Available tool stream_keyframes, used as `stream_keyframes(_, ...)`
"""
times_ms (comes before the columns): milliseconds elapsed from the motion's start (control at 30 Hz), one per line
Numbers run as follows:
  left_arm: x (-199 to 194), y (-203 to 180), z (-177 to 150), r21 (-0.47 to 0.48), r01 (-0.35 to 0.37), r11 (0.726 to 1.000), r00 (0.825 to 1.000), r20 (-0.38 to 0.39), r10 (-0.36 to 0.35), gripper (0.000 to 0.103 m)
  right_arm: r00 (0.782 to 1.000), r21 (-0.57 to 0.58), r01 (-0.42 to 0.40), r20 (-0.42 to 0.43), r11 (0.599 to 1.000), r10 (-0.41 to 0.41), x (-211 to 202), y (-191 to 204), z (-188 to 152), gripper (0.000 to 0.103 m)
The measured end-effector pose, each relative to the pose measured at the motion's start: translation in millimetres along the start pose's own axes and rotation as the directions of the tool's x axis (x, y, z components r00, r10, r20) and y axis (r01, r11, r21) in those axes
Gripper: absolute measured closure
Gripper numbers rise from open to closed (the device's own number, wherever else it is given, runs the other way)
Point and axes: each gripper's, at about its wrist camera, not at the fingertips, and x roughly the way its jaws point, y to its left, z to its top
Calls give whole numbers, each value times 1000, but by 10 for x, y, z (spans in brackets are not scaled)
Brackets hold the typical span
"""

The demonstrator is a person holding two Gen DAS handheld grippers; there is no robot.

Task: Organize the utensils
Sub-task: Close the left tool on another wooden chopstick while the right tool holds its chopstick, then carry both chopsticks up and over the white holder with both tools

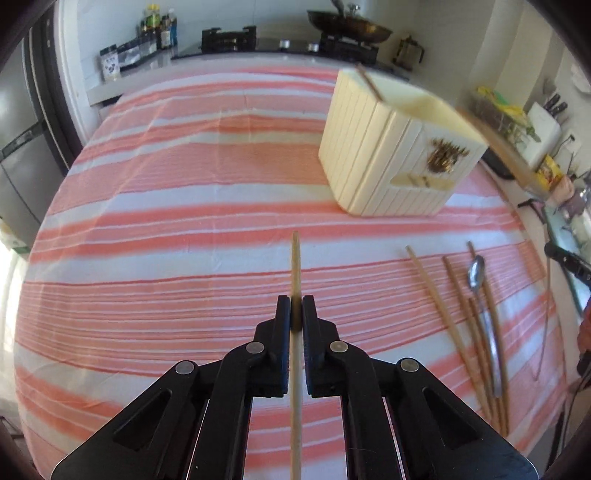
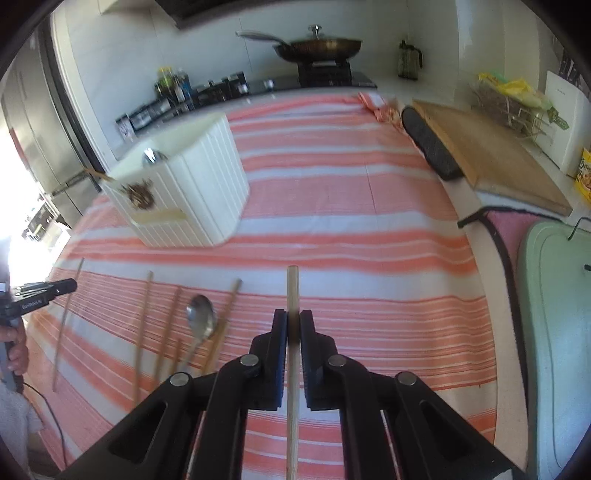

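Above the striped counter (image 1: 184,206), left gripper (image 1: 296,310) and right gripper (image 2: 293,325) each clamp a chopstick (image 1: 295,266) — next, likely, tipping both into the cream holder (image 1: 399,147); more chopsticks lie beside a spoon (image 1: 476,273).

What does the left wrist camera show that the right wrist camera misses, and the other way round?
Only the left wrist view shows the left tongs shut on their own chopstick.

Only the right wrist view shows the wooden cutting board, and the right tongs shut on another chopstick.

Both show the cream utensil holder, the loose chopsticks beside a metal spoon, the striped cloth and the pan.
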Motion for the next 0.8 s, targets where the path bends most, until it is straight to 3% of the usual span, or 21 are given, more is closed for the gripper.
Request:
stream_keyframes(133,-594,-97,-28,6,80,997,989,122,-80,99,990,-18,-71,121,997,72,-575,174,87,96)
stream_keyframes(233,-952,-184,-17,33,114,993,974,192,-118,99,980,-67,-77,179,995,88,-900,346,126,96)
stream_keyframes(333,-1234,-235,72,43,153,987,954,256,-159,99,969,-100,-72,230,992,93,-1142,481,192,96)
stream_keyframes(433,-1501,-280,265,48,209,977,922,322,-214,99,949,-122,-58,300,991,93,-1295,579,327,96)
stream_keyframes(533,-1741,-355,620,60,234,970,883,404,-238,99,919,-142,-29,386,989,82,-1365,681,613,96)
stream_keyframes(667,-1901,-476,1162,65,227,972,832,505,-228,99,857,-157,-4,508,988,84,-1364,830,1142,96)
stream_keyframes(733,-1836,-554,1418,61,207,976,820,533,-207,99,826,-153,-18,555,988,101,-1312,912,1416,96)
stream_keyframes(800,-1681,-629,1618,56,170,984,820,545,-172,99,794,-140,-43,596,989,119,-1228,988,1638,96)
